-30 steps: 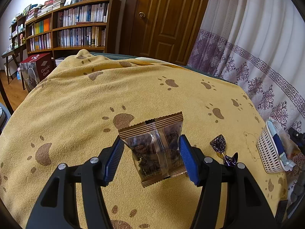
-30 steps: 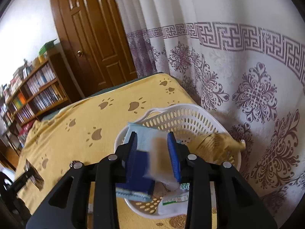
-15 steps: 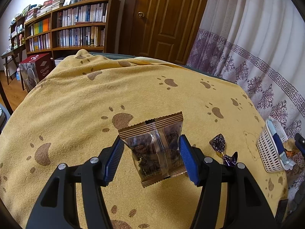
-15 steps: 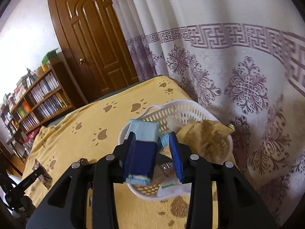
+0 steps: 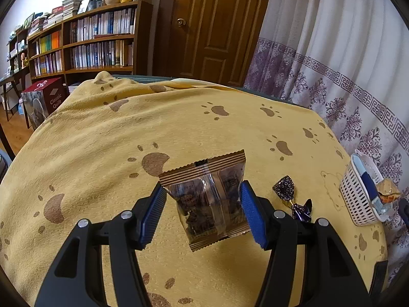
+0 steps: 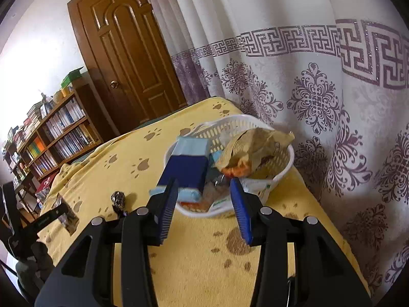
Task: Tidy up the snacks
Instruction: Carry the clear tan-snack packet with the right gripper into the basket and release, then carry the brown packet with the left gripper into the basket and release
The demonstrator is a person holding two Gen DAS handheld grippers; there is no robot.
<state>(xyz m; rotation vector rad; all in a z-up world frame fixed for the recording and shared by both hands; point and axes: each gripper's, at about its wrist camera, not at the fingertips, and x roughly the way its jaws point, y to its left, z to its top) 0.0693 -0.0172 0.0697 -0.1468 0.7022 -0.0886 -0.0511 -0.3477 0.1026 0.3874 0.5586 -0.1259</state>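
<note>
Left gripper [image 5: 203,212] pinching a clear brown-edged snack packet [image 5: 207,199] by its sides, held above the yellow paw-print cloth [image 5: 102,140]. Wrapped purple candy [image 5: 291,197] lies on the cloth at 3 o'clock of the packet; white basket [image 5: 358,199] further out, same direction, near the curtain. Right gripper [image 6: 204,204] jaws opening, pads off everything. Blue packet [image 6: 186,168] leans on the basket's rim at 9 o'clock, tan bag [image 6: 255,145] inside.
</note>
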